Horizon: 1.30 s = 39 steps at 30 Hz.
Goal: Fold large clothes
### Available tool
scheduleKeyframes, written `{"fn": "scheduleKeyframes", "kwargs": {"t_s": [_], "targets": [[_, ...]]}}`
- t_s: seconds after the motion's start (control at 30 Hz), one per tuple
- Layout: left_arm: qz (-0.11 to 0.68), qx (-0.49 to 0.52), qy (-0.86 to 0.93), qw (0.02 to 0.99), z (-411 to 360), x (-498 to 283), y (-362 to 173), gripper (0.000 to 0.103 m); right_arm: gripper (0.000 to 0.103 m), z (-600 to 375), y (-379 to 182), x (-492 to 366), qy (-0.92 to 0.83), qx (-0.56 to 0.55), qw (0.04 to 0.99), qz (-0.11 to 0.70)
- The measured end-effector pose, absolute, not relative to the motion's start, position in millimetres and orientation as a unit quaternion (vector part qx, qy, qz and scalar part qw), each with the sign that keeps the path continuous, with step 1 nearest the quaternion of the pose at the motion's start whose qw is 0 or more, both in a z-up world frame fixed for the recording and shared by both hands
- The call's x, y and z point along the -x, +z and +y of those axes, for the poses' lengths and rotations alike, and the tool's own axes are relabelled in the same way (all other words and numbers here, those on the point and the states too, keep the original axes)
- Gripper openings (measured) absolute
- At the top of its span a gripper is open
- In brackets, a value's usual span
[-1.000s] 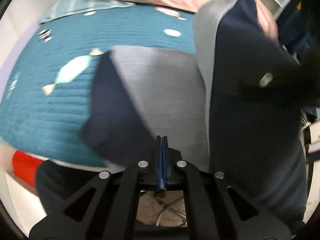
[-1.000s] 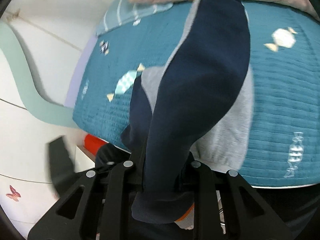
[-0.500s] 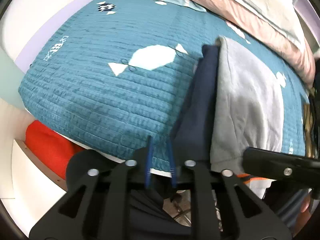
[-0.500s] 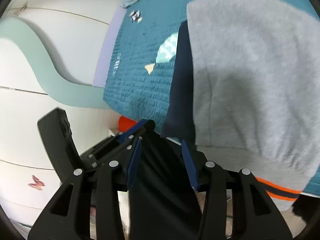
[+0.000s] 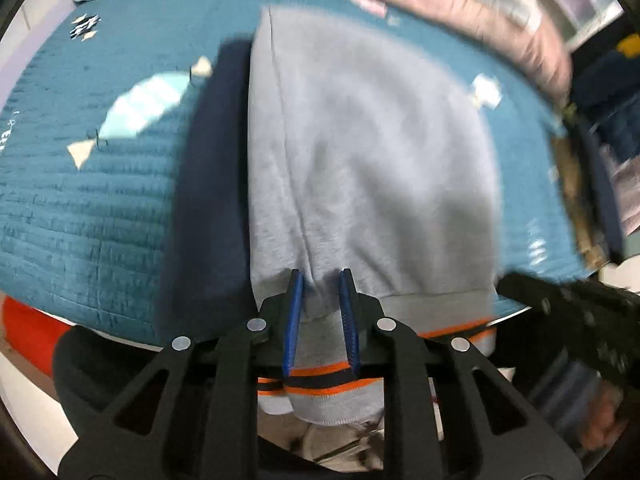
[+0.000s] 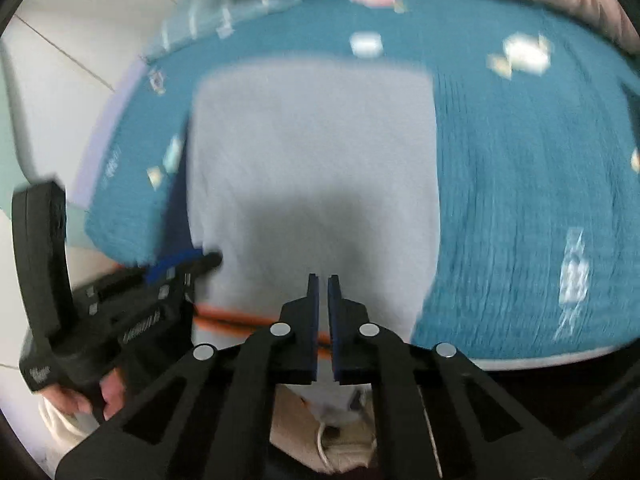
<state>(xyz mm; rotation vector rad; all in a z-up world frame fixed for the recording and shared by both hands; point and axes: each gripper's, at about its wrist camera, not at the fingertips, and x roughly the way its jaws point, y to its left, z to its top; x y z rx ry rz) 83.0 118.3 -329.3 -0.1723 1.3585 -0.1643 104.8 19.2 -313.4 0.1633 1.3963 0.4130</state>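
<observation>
Left wrist view: ahead of the left claw lies a teal quilted bedspread with pale candy shapes, and a pink pillow runs along its far edge. A folded grey fleece sweatshirt with a navy sleeve and orange-striped hem lies on the bed straight ahead, its hem hanging over the near edge. The left claw points steeply down, its jaws narrowly parted with a ridge of the grey hem between the blue pads; whether they pinch it I cannot tell. To its right, blurred, is the right claw's black body.

Right wrist view: the sweatshirt spreads ahead of the right claw, which tilts steeply down. Its jaws are almost shut, holding nothing. To its left, a hand grips the left claw at the sweatshirt's edge.
</observation>
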Motion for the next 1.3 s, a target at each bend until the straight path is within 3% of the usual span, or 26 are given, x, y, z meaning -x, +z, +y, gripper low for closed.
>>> {"fn": "scheduleKeyframes", "kwargs": {"t_s": [0.13, 0.33, 0.5, 0.6, 0.8, 0.9, 1.03, 1.13, 1.3], "targets": [[0.635, 0.108, -0.092, 0.76, 133, -87, -344, 0.019, 0.001, 31, -378, -96, 0.197, -0.057, 0.709, 0.674], [0.648, 0.084, -0.103, 0.75, 131, -72, -320, 0.019, 0.004, 40, -358, -80, 0.237, -0.072, 0.661, 0.708], [0.655, 0.041, -0.099, 0.748, 126, -65, -349, 0.018, 0.0, 44, -410, -88, 0.228, -0.082, 0.64, 0.729], [0.651, 0.025, -0.091, 0.753, 123, -65, -325, 0.018, 0.004, 40, -384, -92, 0.236, -0.097, 0.632, 0.731], [0.582, 0.04, -0.13, 0.802, 120, -89, -260, 0.018, 0.006, 29, -307, -119, 0.253, -0.081, 0.724, 0.637], [0.587, 0.054, -0.139, 0.796, 112, -124, -272, 0.018, 0.006, 26, -312, -151, 0.215, -0.087, 0.745, 0.626], [0.632, 0.055, -0.119, 0.764, 108, -156, -342, 0.015, 0.0, 32, -381, -181, 0.177, -0.105, 0.712, 0.671], [0.64, 0.082, -0.111, 0.756, 118, -164, -320, 0.012, 0.006, 35, -368, -183, 0.182, -0.101, 0.707, 0.676], [0.578, 0.062, -0.103, 0.807, 131, -182, -261, 0.012, 0.006, 23, -317, -207, 0.197, -0.126, 0.738, 0.633]]}}
